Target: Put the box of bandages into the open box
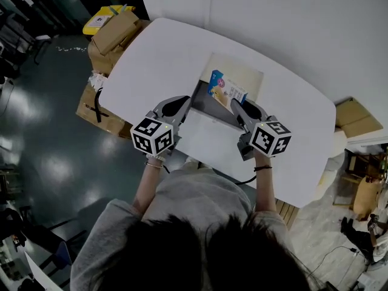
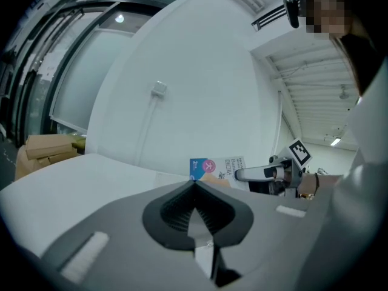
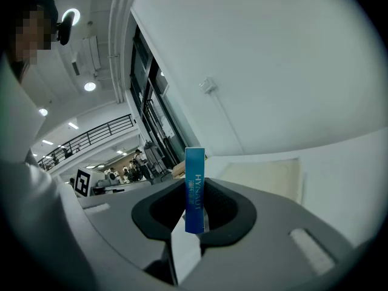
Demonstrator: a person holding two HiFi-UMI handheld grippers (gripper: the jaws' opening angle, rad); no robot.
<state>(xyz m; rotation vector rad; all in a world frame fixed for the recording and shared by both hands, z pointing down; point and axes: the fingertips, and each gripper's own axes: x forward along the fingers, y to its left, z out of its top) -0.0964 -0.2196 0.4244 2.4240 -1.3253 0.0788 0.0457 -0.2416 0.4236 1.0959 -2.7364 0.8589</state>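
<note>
Bandage box is clamped edge-on in the right claw, its long axis running straight out from the jaws, above the open box on the counter. The left claw, shut on nothing, is at that box's left rim, so lowering likely falls to the right hand.

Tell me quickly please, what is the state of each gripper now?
Left gripper: closed, nothing between its jaws.
Right gripper: closed on the thin blue-and-white cardboard box of bandages.
</note>
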